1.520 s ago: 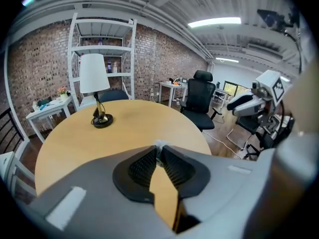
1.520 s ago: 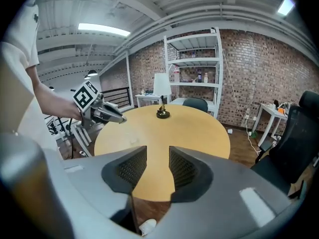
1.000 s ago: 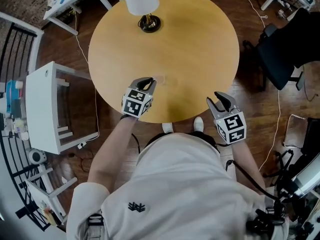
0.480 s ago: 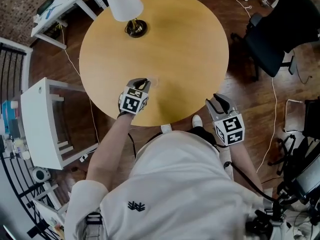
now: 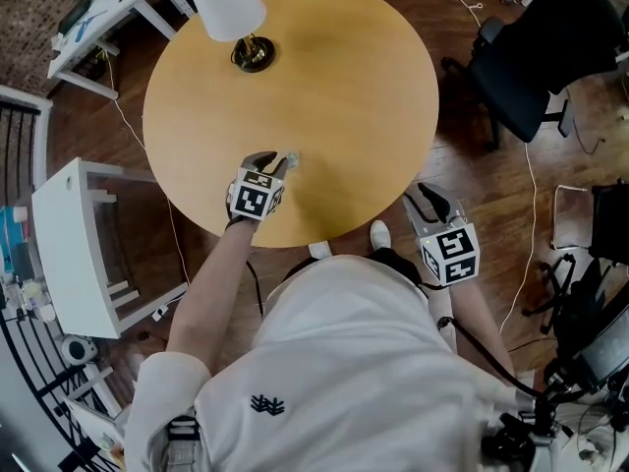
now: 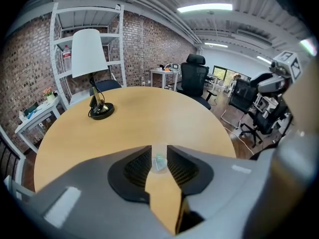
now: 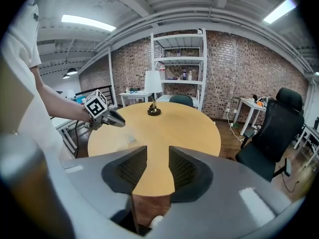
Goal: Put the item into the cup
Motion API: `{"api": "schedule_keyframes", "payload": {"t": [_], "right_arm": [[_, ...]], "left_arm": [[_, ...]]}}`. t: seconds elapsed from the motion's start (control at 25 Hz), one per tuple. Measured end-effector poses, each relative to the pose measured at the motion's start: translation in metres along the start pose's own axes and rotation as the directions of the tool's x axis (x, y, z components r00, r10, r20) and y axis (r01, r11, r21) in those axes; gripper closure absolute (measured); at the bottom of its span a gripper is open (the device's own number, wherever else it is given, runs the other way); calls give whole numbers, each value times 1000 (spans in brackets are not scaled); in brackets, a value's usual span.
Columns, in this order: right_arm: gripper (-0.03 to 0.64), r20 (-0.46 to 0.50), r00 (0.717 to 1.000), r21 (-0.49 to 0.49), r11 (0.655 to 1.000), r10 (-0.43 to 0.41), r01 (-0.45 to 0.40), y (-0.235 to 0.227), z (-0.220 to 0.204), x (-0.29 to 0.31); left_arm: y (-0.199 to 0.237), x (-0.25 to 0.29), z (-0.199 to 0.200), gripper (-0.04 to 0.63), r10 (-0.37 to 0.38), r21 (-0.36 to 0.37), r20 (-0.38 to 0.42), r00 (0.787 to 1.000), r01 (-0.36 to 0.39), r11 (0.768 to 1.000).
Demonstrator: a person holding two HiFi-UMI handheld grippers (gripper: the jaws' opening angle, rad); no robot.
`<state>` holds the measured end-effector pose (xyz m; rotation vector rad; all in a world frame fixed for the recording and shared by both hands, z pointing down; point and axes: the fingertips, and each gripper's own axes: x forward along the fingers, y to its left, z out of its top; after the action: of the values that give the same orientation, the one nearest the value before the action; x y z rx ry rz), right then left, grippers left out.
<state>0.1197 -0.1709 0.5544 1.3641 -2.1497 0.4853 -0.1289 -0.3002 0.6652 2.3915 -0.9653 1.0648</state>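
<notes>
A small clear cup (image 5: 292, 161) stands on the round wooden table (image 5: 334, 87) near its front left. In the left gripper view the cup (image 6: 159, 165) sits just past the jaw tips, with a small pale green item (image 6: 161, 159) inside it. My left gripper (image 5: 277, 161) hovers right at the cup; its jaws are opening and the pads do not press on anything. My right gripper (image 5: 429, 203) hangs open and empty off the table's front right edge, over the floor. The right gripper view shows the left gripper (image 7: 113, 117) and faintly the cup (image 7: 130, 140).
A table lamp with a white shade (image 5: 228, 3) stands at the table's far left. A black office chair (image 5: 531, 57) is to the right of the table. A white side table (image 5: 74, 244) stands on the floor to the left. Cables run over the wooden floor.
The left gripper's jaws have parted while it stays at the cup. The head view has shifted, so the table sits more to the left. The right gripper has barely moved.
</notes>
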Motion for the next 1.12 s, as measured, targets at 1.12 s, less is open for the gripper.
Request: {"api": "schedule_keyframes", "payload": {"t": [1.12], "right_arm": [[479, 11, 912, -197, 895, 409, -399, -32, 26, 11]], "left_arm": [[-116, -125, 44, 518, 316, -362, 227, 921, -222, 905]]}}
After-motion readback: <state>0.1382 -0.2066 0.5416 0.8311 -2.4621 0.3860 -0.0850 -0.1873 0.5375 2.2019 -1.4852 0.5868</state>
